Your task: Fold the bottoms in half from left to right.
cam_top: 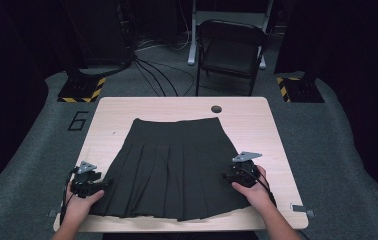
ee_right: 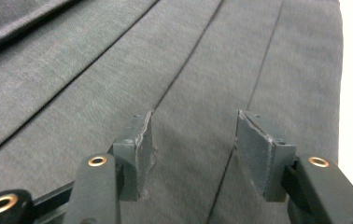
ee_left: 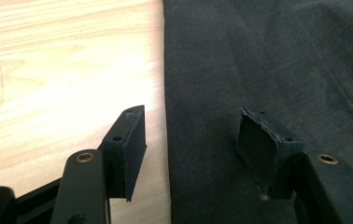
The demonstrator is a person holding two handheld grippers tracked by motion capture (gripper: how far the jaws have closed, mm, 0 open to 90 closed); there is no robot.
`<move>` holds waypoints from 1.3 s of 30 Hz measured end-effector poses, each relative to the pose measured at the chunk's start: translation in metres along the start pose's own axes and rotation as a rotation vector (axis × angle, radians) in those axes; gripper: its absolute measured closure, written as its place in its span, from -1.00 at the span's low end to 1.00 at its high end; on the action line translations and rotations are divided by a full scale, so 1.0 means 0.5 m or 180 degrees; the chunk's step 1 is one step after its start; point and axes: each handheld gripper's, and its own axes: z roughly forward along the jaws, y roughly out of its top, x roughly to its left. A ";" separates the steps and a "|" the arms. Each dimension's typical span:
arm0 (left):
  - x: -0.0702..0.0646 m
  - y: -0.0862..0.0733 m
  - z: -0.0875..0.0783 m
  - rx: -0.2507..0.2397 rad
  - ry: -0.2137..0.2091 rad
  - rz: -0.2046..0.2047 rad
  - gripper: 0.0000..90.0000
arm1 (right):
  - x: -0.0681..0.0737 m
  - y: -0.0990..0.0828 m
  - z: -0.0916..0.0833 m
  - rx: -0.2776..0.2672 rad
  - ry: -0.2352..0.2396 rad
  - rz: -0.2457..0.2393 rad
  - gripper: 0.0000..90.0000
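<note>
Near the counter's front edge, straddling the skirt's side hems, left claw and right claw unclenched. Likely readying to pinch for folding.

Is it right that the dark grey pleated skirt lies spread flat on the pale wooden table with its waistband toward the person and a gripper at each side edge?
Not quite: the dark grey pleated skirt lies with its waistband on the far side, and the wide hem is toward the person, as the high view shows. It is spread flat on the pale wooden table, with the left gripper and right gripper at its side edges.
</note>
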 end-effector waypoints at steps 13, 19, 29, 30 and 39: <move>-0.019 -0.020 -0.001 0.0041 -0.0051 0.0064 -0.15 | -0.005 0.019 0.020 -0.0109 0.0020 -0.0016 0.03; -0.030 -0.024 0.001 0.0011 0.0021 0.0138 -0.16 | -0.010 0.019 0.022 -0.0110 0.0055 0.0064 0.02; -0.045 -0.022 0.001 -0.0027 -0.0132 0.0194 0.41 | -0.012 0.018 0.024 -0.0075 0.0056 0.0102 0.01; -0.048 -0.021 0.002 -0.0033 -0.0133 0.0195 0.54 | -0.013 0.018 0.024 -0.0068 0.0047 0.0096 0.02; -0.056 -0.009 0.007 0.0056 -0.0162 0.0191 0.85 | -0.013 0.018 0.028 -0.0052 0.0067 0.0042 0.02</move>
